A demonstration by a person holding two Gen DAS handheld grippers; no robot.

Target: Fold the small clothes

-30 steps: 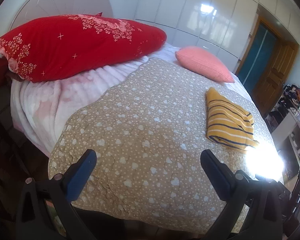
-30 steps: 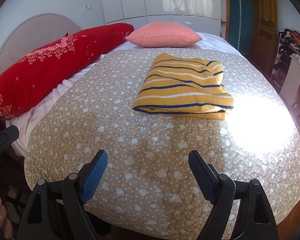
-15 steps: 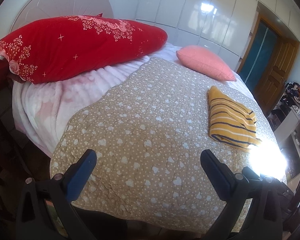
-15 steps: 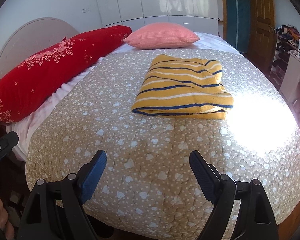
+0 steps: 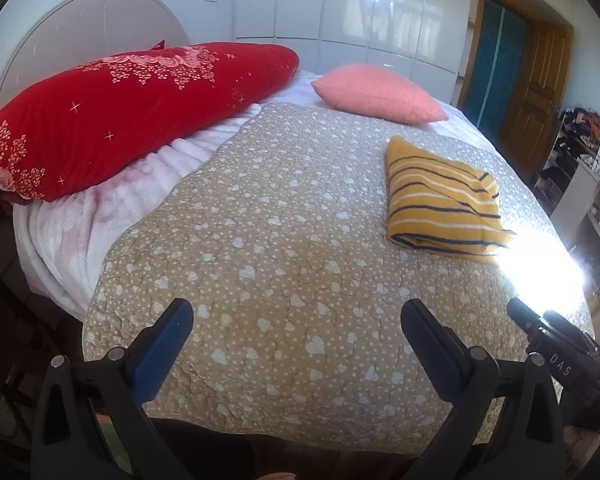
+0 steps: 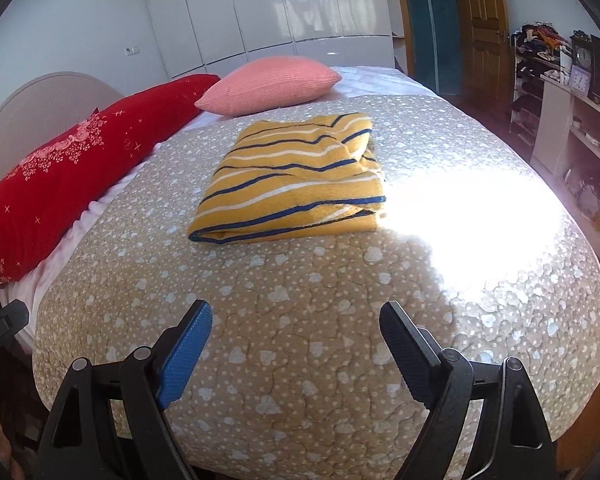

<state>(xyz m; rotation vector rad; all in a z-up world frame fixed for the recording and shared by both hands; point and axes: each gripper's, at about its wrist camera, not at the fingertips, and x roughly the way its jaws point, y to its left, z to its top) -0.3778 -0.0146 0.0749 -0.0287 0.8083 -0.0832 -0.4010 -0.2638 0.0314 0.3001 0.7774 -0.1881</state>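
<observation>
— While both the left gripper [image 5: 296, 316] and right gripper [image 6: 296, 320] hang spread and empty over the bed's near edge, where's the garment?

— Farther up the quilt [image 6: 300, 340]: the striped yellow knit [image 6: 292, 180], already folded. Likely soft, light, floppy; I'd pinch its thick near fold.

Bed [image 6: 340, 360], heart-print quilt: folded striped garment [image 6: 296, 180], red pillow [image 5: 120, 112], pink pillow [image 6: 268, 84].
</observation>
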